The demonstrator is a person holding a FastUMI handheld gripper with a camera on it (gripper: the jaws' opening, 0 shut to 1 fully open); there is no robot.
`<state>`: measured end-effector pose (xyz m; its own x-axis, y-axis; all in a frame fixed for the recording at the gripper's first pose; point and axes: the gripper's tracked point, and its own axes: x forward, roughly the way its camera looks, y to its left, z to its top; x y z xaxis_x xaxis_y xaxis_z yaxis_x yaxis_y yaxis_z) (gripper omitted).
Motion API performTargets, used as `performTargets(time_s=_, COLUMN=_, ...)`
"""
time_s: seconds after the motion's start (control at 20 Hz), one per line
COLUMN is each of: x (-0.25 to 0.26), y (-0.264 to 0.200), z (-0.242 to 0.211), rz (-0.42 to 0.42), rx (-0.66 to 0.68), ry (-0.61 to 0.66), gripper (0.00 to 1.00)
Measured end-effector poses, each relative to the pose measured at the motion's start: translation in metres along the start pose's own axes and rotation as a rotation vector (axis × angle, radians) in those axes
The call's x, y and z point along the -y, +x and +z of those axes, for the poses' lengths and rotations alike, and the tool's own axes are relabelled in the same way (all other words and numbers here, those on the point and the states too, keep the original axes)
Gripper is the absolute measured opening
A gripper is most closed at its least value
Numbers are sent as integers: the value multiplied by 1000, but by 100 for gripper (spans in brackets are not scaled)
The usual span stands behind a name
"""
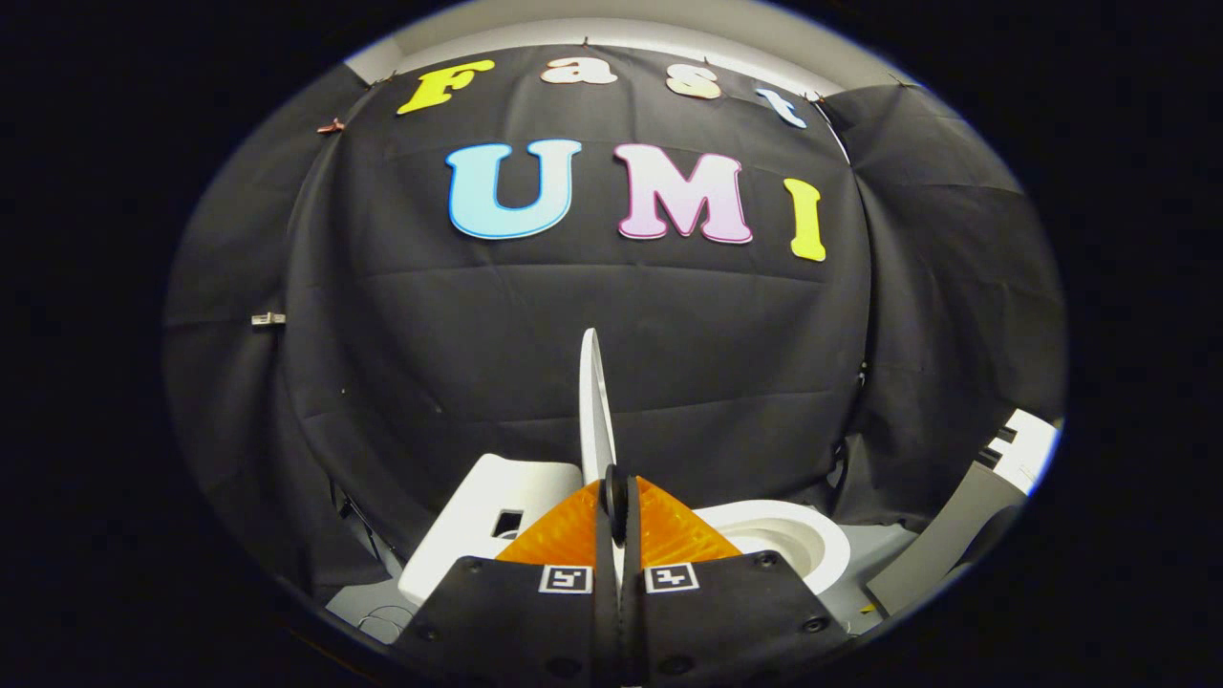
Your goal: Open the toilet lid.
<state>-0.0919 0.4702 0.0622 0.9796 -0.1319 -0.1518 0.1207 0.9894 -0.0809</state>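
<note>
you get even, soft light from above; white toilet lid (594, 401) reads bright without glare, dark cloth stays dim, and fisheye bends the edges.

Hanging in loose folds across the back of the booth, black cloth (611, 315), pinned along a pale upper wall (669, 29) by small clips (332, 125). Leaning at the right edge, a grey panel (941, 540) carrying a white block (1027, 444) with black marks. Showing beneath, a light grey floor (874, 559).
</note>
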Motion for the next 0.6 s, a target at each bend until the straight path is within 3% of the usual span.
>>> performTargets(time_s=0.6, x=-57, y=-1, z=-14, rz=36, rx=11, ry=-52, gripper=8)
